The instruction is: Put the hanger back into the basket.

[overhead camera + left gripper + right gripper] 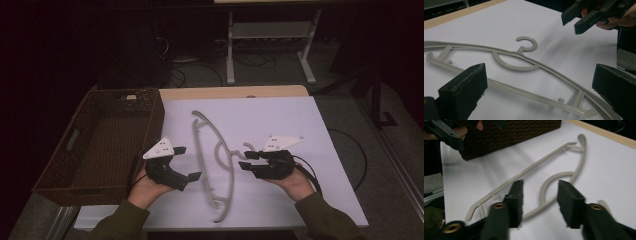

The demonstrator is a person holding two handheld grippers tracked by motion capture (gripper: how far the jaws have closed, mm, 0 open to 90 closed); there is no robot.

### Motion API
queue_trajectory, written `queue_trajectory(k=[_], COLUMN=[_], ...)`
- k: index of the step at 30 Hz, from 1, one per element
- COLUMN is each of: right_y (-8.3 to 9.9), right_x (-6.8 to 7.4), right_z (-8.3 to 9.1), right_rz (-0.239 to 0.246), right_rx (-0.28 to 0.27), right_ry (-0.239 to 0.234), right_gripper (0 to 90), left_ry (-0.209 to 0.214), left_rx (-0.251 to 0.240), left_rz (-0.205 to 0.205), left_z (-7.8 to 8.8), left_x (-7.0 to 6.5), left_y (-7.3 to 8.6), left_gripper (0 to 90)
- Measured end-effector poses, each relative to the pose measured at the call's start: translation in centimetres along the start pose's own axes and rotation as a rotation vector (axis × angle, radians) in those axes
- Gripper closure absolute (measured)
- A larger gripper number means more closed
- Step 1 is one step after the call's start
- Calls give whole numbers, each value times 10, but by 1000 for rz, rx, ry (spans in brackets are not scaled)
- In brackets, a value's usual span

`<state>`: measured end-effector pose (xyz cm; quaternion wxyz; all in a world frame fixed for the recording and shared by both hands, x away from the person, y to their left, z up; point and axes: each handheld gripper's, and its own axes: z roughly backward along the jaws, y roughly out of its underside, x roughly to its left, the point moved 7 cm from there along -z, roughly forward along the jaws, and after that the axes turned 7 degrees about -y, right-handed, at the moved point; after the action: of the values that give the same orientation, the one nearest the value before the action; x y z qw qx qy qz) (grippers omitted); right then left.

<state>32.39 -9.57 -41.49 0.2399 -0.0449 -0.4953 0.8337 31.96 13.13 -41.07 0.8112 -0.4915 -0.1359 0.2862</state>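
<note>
From the high view we see a grey plastic hanger (215, 160) flat on the white table (280, 120), between the left gripper (186, 162) and right gripper (246, 160), a wicker basket (80, 150) at left; in the left gripper view our jaws stand spread before the hanger (524, 65); in the right gripper view the jaws gape, nothing pinched, over the hanger (554, 177).

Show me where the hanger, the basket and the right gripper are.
hanger (231, 172): high view, curved shoulder bar.
basket (152, 122): high view, right wall.
right gripper (247, 161): high view, midway between its open jaw tips.
</note>
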Motion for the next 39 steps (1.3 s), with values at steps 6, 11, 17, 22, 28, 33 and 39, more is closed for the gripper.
queue_trajectory(k=[6, 11, 17, 22, 28, 33, 39], right_y=[2, 10, 20, 35, 46, 49, 49], right_x=[7, 16, 27, 35, 35, 31, 25], right_z=[-21, -41, -56, -72, -78, -76, -69], right_rz=[11, 8, 9, 17, 49, 47, 29], right_rx=[51, 115, 183, 272, 345, 366, 378], right_ry=[-38, -80, -109, -127, -121, -110, -85], right_gripper=[792, 887, 889, 889, 890, 891, 891], left_ry=[4, 6, 7, 14, 20, 19, 21], left_rx=[7, 12, 15, 19, 23, 19, 22], left_rz=[3, 2, 2, 2, 6, 9, 8], left_z=[-2, -3, -3, -5, -6, -5, -6], left_x=[-1, -1, -2, -3, -3, -3, -4], left_y=[3, 3, 4, 5, 6, 5, 6], left_gripper=[0, 0, 0, 0, 0, 0, 0])
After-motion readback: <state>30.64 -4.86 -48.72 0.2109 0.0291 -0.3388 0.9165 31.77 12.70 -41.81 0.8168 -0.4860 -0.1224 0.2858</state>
